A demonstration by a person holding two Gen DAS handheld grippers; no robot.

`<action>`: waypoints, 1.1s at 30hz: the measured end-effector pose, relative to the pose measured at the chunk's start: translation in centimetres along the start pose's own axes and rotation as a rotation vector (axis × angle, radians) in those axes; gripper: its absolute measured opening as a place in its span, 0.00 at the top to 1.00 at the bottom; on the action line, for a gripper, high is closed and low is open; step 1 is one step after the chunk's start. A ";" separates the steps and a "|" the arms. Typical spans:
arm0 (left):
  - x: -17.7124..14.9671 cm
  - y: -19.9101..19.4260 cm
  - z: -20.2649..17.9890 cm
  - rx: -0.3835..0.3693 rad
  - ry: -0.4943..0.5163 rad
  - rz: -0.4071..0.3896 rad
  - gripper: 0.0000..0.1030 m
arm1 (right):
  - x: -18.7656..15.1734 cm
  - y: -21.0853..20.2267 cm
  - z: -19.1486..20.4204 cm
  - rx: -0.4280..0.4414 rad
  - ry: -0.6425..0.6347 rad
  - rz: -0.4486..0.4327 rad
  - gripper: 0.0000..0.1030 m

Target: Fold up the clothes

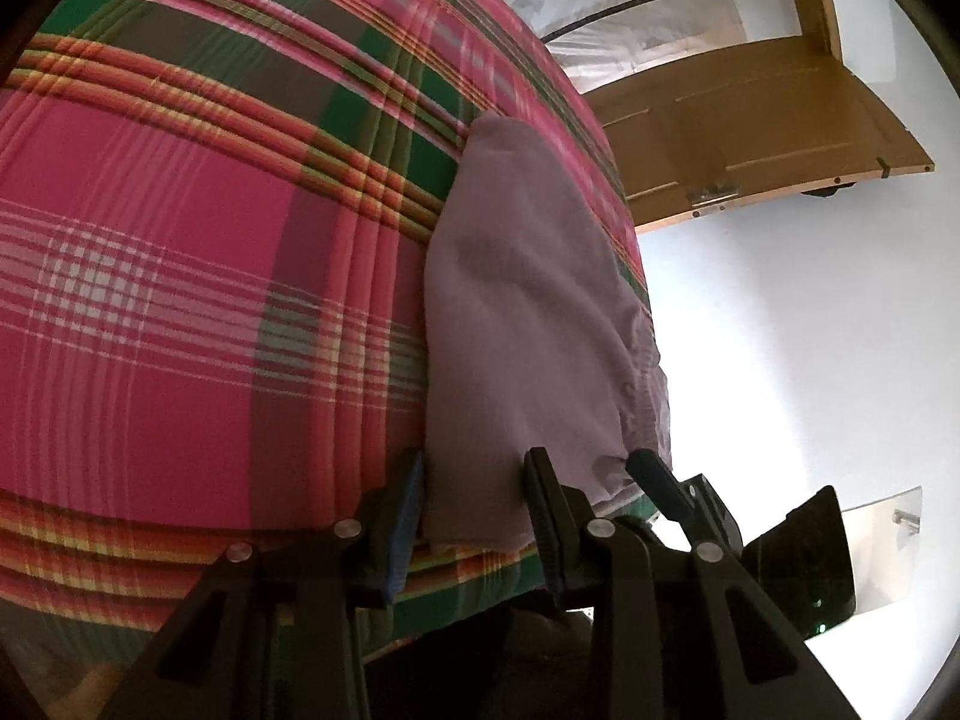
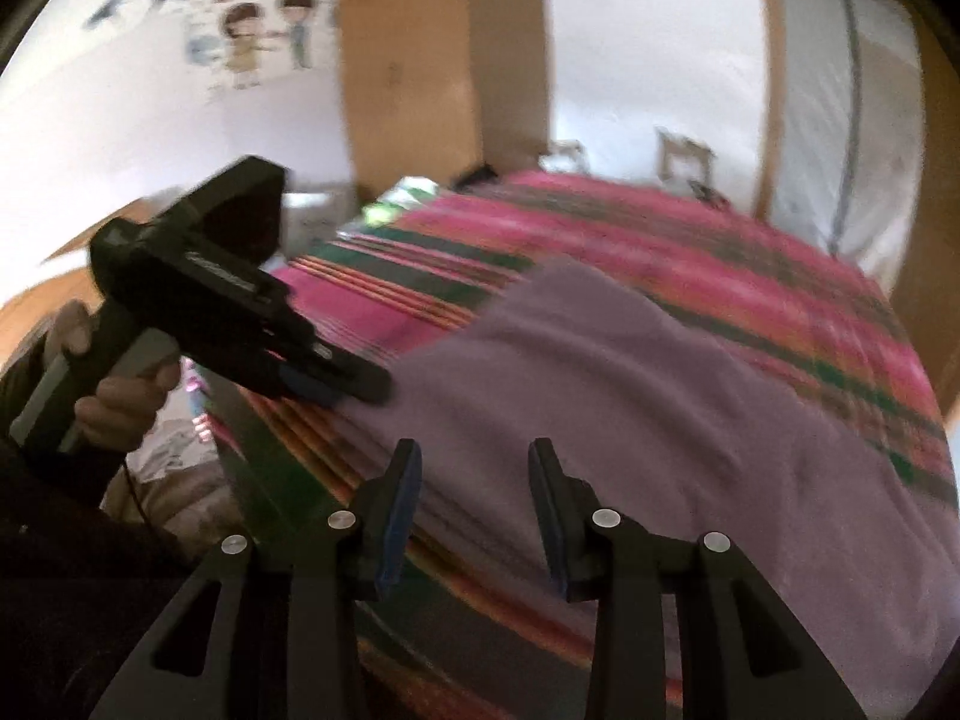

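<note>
Purple garment (image 1: 528, 324) lies on plaid bedspread (image 1: 180, 252), near bed edge. Left gripper (image 1: 474, 492) jaws wide, straddling the garment's near hem. Right gripper (image 2: 474, 498) wide, empty, above garment. Wooden door (image 1: 750, 132) beyond bed.

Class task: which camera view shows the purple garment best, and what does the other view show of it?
The left wrist view shows the purple garment best: it is sharp, and nearly its whole folded length lies along the plaid bedspread edge. The right wrist view shows it closer and wider but blurred, cut off at the frame's right edge.
</note>
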State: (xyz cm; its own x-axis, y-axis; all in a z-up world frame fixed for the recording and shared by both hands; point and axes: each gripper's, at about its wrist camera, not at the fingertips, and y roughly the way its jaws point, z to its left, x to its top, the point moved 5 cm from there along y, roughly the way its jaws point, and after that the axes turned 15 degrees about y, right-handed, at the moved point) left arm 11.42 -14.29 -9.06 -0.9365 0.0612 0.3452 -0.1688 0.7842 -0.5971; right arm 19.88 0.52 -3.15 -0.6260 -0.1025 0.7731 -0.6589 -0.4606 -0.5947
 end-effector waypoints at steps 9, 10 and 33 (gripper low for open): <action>0.9 0.2 0.6 -0.105 -0.075 -0.006 0.67 | -0.4 3.9 3.5 0.037 -0.113 0.064 0.46; 1.0 0.2 0.5 -0.118 -0.075 -0.008 0.67 | -0.4 4.1 3.7 0.035 -0.125 0.066 0.46; 2.4 0.2 0.1 -0.177 -0.087 -0.026 0.67 | -1.4 7.8 5.0 -0.307 -0.239 -0.013 0.50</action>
State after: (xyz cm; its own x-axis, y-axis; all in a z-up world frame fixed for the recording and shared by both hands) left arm 9.14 -14.01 -8.40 -0.9569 -0.0084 0.2902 -0.1439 0.8819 -0.4490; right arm 17.75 -7.36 -7.76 -0.5260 -0.3173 0.7891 -0.7829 -0.1818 -0.5950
